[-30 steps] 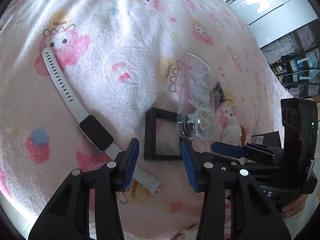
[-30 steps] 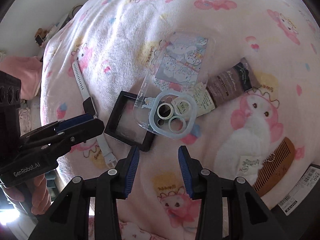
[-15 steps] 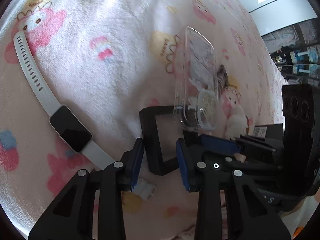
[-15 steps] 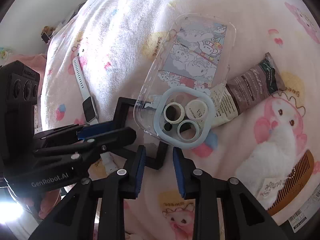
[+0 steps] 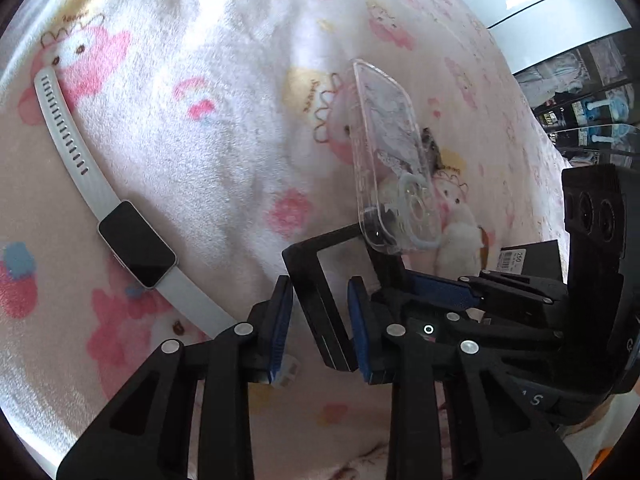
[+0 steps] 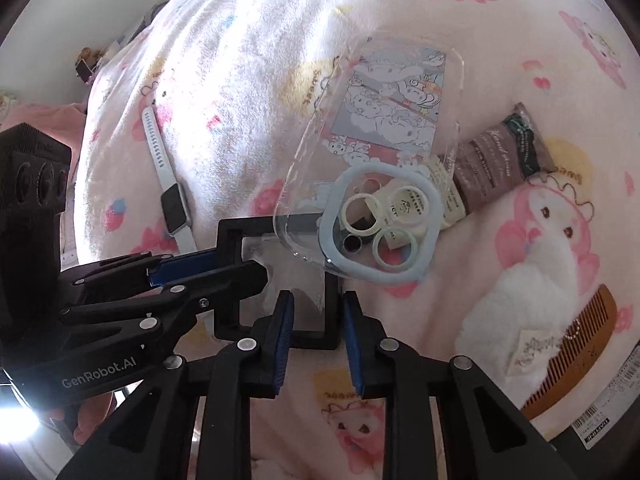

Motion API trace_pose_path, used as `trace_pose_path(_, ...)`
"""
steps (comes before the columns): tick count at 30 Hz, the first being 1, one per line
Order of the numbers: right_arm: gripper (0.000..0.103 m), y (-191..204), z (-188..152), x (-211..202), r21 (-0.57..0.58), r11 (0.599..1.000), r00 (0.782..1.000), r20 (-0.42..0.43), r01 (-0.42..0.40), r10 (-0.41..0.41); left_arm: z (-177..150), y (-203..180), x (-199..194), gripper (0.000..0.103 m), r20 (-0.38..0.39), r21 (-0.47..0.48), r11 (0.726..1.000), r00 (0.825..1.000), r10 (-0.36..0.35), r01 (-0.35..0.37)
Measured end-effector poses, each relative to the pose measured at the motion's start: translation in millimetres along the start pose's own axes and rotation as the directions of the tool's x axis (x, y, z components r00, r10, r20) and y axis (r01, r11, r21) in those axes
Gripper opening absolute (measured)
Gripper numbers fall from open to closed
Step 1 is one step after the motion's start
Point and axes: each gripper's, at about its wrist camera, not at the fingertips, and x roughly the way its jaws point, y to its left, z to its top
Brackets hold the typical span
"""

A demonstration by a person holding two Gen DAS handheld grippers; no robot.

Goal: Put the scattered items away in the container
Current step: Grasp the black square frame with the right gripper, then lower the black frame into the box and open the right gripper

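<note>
The black box [image 6: 276, 280], a shallow open square frame with a pale bottom, lies on the pink cartoon blanket [image 6: 248, 80] and holds nothing inside, though a clear phone case [image 6: 384, 128] leans over its rim at about one o'clock. The right wrist view shows the case flat on, with a cartoon card and a pale blue camera ring [image 6: 382, 224] framing three small rings; the left wrist view shows the same case [image 5: 390, 160] only edge-on, standing tilted off the box [image 5: 320, 280]. Only the right view gives the brown hand-cream tube [image 6: 492, 160] under the case at three o'clock, the wooden comb [image 6: 576, 344] at four o'clock, and a barcode label at the lower right edge. The white smartwatch [image 5: 136, 240] is plain in the left view at nine o'clock, its strap running up to eleven; in the right view it is small [image 6: 174, 200]. The left gripper [image 5: 320, 320] straddles the box's near left wall, jaws closing, the wall between them but pads not clearly pressing. The right gripper [image 6: 318, 336] straddles the box's right wall, jaws closing likewise with a gap showing.
</note>
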Motion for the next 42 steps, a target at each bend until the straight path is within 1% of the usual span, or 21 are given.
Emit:
trace_pose_path(2,0.021,-3.2,-9.6,-21.7,0.024,1.000,0.999,0.048,-0.018,0.017,-3.3,-5.3,-14.1,0.027,0.004,-0.002,0.998,0.998,-0.060,0.060)
trace_pose_path(3,0.021,-4.9,-15.4,-33.1,0.044,0.999,0.997,0.079,-0.021,0.018,-5.0,-12.7,-21.6,0.027,0.014,0.019,0.997,0.997,-0.077,0.076)
trace_pose_path(5,0.021,-7.7,-32.0,-56.3,0.091,0.995,0.989,0.149,-0.038,0.025,-8.7,-32.2,-36.2,0.027,0.044,0.075,0.994,0.996,-0.078,0.075)
trace_pose_path(7,0.021,-9.5,-51.8,-77.4,0.121,0.991,0.976,0.215,-0.055,0.028,-12.9,-53.5,-48.1,0.027,0.063,0.125,0.987,0.993,-0.105,0.096)
trace_pose_path(8,0.021,-2.9,-55.2,-81.0,0.136,0.989,0.970,0.241,-0.055,0.021,-15.4,-65.0,-52.6,0.027,0.063,0.149,0.982,0.990,-0.126,0.116)
trace_pose_path(12,0.021,-8.9,-96.9,-117.6,0.212,0.974,0.937,0.350,-0.076,-0.003,-29.6,-119.5,-60.8,0.027,0.056,0.280,0.947,0.982,-0.182,0.160)
trace_pose_path(14,0.021,-16.8,-119.3,-139.5,0.253,0.963,0.912,0.409,-0.090,-0.022,-38.5,-144.8,-57.4,0.027,0.034,0.327,0.926,0.977,-0.209,0.187)
trace_pose_path(17,0.021,-40.8,-162.2,-173.6,0.315,0.943,0.881,0.469,-0.107,-0.057,-54.6,-177.2,-48.5,0.027,-0.037,0.372,0.893,0.966,-0.258,0.253)
trace_pose_path(19,0.021,-52.9,-188.1,-190.5,0.344,0.932,0.866,0.495,-0.116,-0.075,-71.2,-207.8,-39.0,0.027,-0.071,0.413,0.870,0.962,-0.263,0.268)
trace_pose_path(21,0.021,-61.0,-211.8,-199.1,0.379,0.922,0.855,0.502,-0.081,-0.131,-88.2,-233.9,-25.2,0.027,-0.121,0.449,0.845,0.957,-0.265,0.291)
trace_pose_path(22,0.021,-67.5,-223.0,-201.6,0.406,0.912,0.852,0.498,-0.066,-0.160,-97.2,-244.7,-19.3,0.027,-0.139,0.467,0.836,0.957,-0.253,0.289)
trace_pose_path(24,0.021,-84.6,-244.6,-202.0,0.456,0.888,0.849,0.494,-0.069,-0.188,-112.0,-266.6,-2.7,0.027,-0.170,0.500,0.821,0.961,-0.219,0.275)
trace_pose_path(27,0.021,-113.1,-273.0,-197.5,0.523,0.847,0.852,0.482,-0.093,-0.204,-127.5,-288.2,24.3,0.027,-0.230,0.526,0.806,0.957,-0.174,0.273)
trace_pose_path(28,0.021,-120.8,-279.5,-194.2,0.539,0.837,0.855,0.475,-0.097,-0.207,-133.2,-295.2,31.2,0.026,-0.241,0.539,0.800,0.958,-0.153,0.263)
trace_pose_path(31,0.021,-139.0,-291.5,-183.4,0.582,0.809,0.871,0.437,-0.084,-0.225,-148.5,-310.3,46.8,0.025,-0.253,0.589,0.769,0.961,-0.116,0.248)
trace_pose_path(33,0.021,-148.0,-297.0,-176.5,0.601,0.795,0.880,0.418,-0.082,-0.226,-153.9,-316.5,59.2,0.025,-0.248,0.612,0.762,0.966,-0.071,0.213)
trace_pose_path(35,0.021,-153.9,-296.9,-168.4,0.604,0.789,0.886,0.419,-0.112,-0.196,-157.5,-319.4,73.5,0.024,-0.257,0.619,0.763,0.966,-0.026,0.185)
trace_pose_path(36,0.021,-155.4,-295.3,-164.1,0.613,0.784,0.891,0.406,-0.100,-0.204,-159.0,-319.2,79.3,0.023,-0.265,0.625,0.759,0.964,-0.014,0.183)
trace_pose_path(38,0.021,-155.7,-290.3,-155.4,0.612,0.788,0.899,0.383,-0.073,-0.214,-160.7,-318.1,88.4,0.023,-0.261,0.636,0.756,0.965,0.024,0.153)
trace_pose_path(40,0.021,-156.8,-288.1,-147.0,0.624,0.778,0.905,0.367,-0.070,-0.213,-159.5,-313.8,91.9,0.022,-0.257,0.640,0.756,0.965,0.042,0.138)
trace_pose_path(42,0.021,-157.1,-288.9,-143.0,0.635,0.769,0.905,0.367,-0.076,-0.213,-156.0,-308.3,91.2,0.022,-0.249,0.637,0.761,0.967,0.051,0.124)
